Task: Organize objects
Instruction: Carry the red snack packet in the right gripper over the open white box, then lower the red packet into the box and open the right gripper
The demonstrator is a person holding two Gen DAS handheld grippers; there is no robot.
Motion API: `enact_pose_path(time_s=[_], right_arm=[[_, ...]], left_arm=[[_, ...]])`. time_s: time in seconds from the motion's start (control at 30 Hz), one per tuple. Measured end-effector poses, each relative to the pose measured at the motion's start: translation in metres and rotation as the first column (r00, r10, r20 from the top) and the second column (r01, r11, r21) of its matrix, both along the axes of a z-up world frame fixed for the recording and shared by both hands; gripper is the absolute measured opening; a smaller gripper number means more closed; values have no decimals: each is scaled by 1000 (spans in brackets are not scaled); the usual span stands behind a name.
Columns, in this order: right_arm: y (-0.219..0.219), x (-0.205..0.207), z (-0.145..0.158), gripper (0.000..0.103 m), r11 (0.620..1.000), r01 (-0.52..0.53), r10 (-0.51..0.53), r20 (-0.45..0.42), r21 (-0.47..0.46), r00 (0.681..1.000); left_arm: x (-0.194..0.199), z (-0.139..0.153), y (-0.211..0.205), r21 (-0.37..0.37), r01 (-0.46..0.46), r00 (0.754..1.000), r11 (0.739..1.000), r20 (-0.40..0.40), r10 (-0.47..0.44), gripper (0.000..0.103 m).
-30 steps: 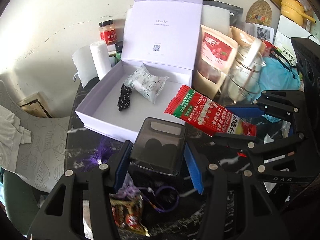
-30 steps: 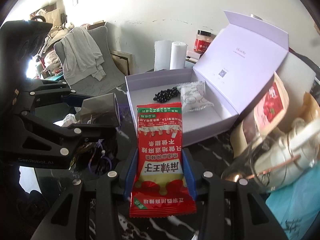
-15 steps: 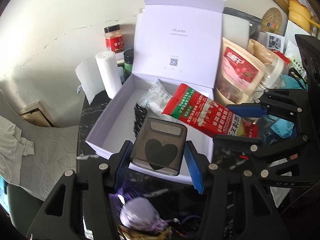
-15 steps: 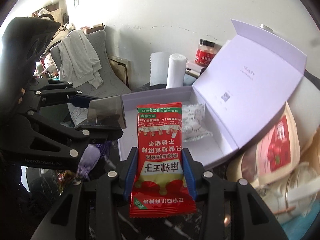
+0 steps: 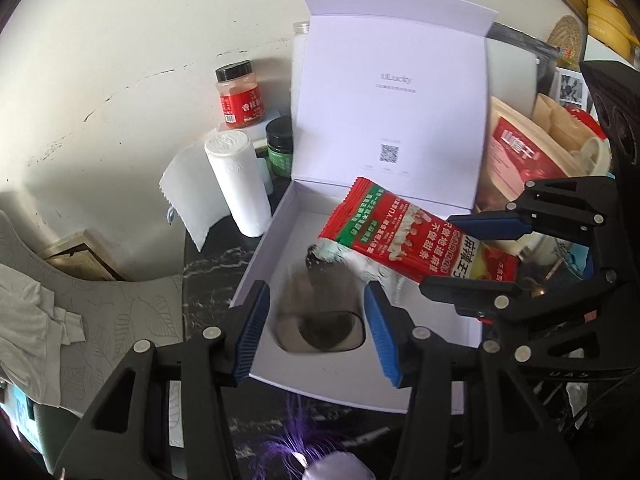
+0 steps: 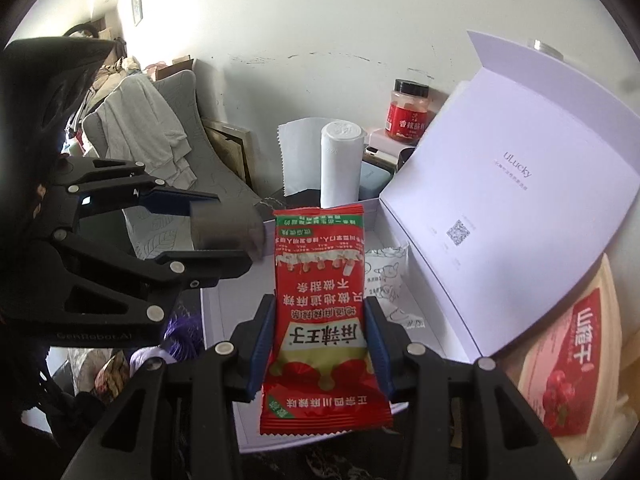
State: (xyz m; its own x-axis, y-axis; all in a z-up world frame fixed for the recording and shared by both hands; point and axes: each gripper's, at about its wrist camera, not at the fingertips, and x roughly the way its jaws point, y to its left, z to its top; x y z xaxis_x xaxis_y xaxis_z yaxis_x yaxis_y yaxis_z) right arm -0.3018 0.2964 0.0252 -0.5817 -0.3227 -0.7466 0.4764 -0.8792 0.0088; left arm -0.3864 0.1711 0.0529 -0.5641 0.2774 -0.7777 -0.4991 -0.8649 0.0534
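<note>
An open white gift box [image 5: 260,264] [image 6: 424,344] lies on the dark table with its lid upright. My left gripper [image 5: 316,312] [image 6: 224,236] hangs over its floor with its jaws closing. Between its pads is a smoky dark case with a heart [image 5: 320,328] [image 6: 228,228], blurred and slipping downward, with a thin gap at the left pad. My right gripper [image 6: 320,312] [image 5: 476,258] is shut on a red snack packet [image 6: 320,312] [image 5: 400,236], held over the box. A white wrapped snack [image 6: 384,280] lies inside, partly hidden.
A paper roll [image 5: 238,184], a red jar [image 5: 240,96] and a green jar [image 5: 280,144] stand left of the lid. Red-and-tan pouches [image 5: 516,160] [image 6: 572,348] crowd the right. Purple tassels [image 5: 288,444] lie on the near table. A grey chair with cloth [image 6: 140,136] stands left.
Both grippers have travelled forward until they hang over the white box. The dark case, gripped firmly before, now sits lower and blurred between the left pads. The red packet stays clamped.
</note>
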Motion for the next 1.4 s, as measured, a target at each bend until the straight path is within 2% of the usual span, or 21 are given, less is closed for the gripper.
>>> enact_pose_path(time_s=[0.23,0.4,0.6,0.97,1.4], right_arm=[[-4,-33,-17,43,999,33,-33,41,17,999],[-6,-43,-33,43,999,44,-46,67,26,997],[-10,-44,-43,43,998,40,-43,80,44,996],[-16,-42,-53,44,997,39,-46,101,70,994],[-22,-36,-81,46,997,18,-33,179,81,983]], left_arm=[[-37,-24,5,-4,9,998,1000,54,-9,42],[-47,-45,3,21,-4,995,1000,100,2,41],[-43,-56,0,16,-17,994,1000,106,15,40],[-28,-57,-3,-6,-42,993,999,111,43,41],[-14,-68,-6,-27,-87,987,996,133,90,41]])
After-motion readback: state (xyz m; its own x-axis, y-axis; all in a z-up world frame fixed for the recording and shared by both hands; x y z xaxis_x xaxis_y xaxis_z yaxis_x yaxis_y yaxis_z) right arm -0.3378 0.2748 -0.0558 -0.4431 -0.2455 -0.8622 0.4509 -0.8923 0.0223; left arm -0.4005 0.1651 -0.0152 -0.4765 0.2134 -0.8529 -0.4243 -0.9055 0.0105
